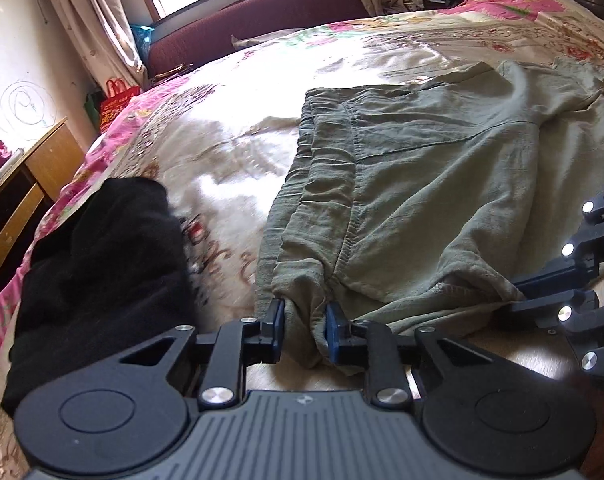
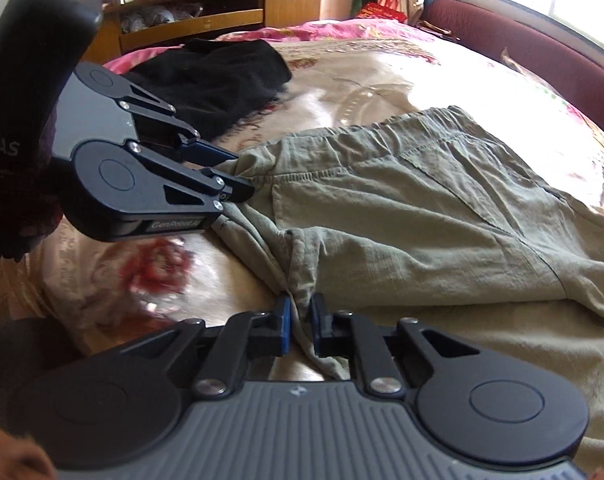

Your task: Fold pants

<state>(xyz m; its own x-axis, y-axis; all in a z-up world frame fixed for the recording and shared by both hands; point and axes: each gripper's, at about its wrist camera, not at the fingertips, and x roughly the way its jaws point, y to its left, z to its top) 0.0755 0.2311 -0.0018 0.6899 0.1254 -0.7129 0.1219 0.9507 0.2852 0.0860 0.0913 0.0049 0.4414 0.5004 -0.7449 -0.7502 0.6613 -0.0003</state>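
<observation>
Olive-green pants (image 1: pixel 417 200) lie spread on the floral bedspread (image 1: pixel 230 152), waistband to the left. My left gripper (image 1: pixel 303 322) is shut on a bunched corner of the waistband at the near edge. In the right wrist view the same pants (image 2: pixel 421 208) stretch away to the right. My right gripper (image 2: pixel 300 320) is shut on a gathered fold of the near edge of the pants. The left gripper (image 2: pixel 238 172) shows there at the upper left, pinching the waistband corner. The right gripper's black linkages show at the right edge of the left wrist view.
A black garment (image 1: pixel 98 264) lies in a heap on the bed to the left of the pants, also seen as the black garment (image 2: pixel 218 76). A maroon headboard (image 1: pixel 262 8) runs under the window. A wooden desk (image 2: pixel 206 12) stands beyond the bed's far side.
</observation>
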